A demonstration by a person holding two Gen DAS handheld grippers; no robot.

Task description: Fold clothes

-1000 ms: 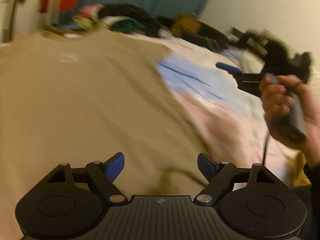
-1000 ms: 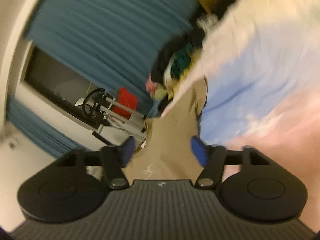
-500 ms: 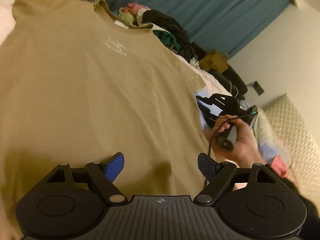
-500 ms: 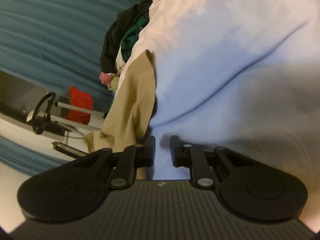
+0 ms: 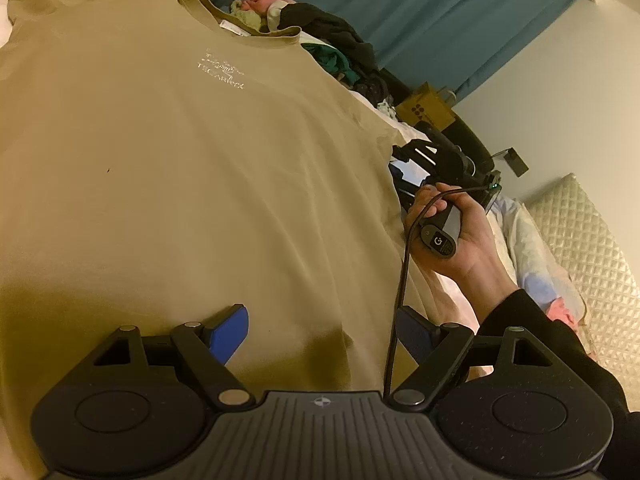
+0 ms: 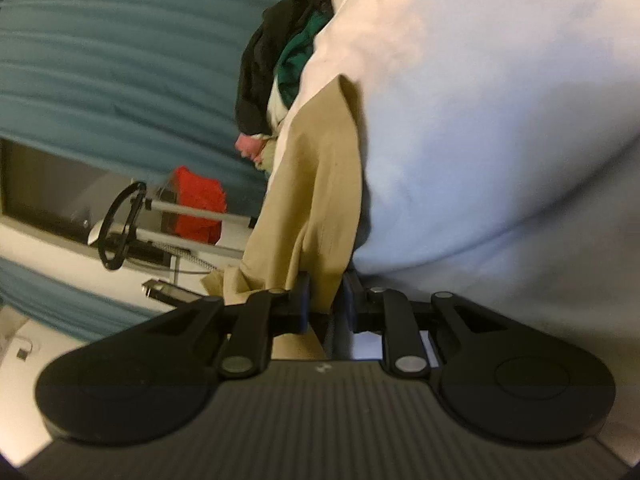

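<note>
A tan T-shirt (image 5: 192, 168) lies spread front-up on the bed, its collar at the far end and small white lettering on the chest. My left gripper (image 5: 322, 330) is open and hovers just above the shirt's near hem. My right gripper (image 6: 326, 306) is shut on the shirt's right sleeve edge (image 6: 324, 208). The left wrist view shows it at the shirt's right side (image 5: 416, 168), held in a hand.
A pile of dark and green clothes (image 5: 340, 56) lies beyond the collar. A light blue and pink bedsheet (image 6: 500, 120) lies right of the shirt. A teal curtain (image 5: 440, 8), a quilted headboard (image 5: 580, 240) and a red item (image 6: 198, 208) surround the bed.
My right gripper has come down to the shirt's right sleeve edge and shut on it. My left gripper has settled over the near hem, still open.
</note>
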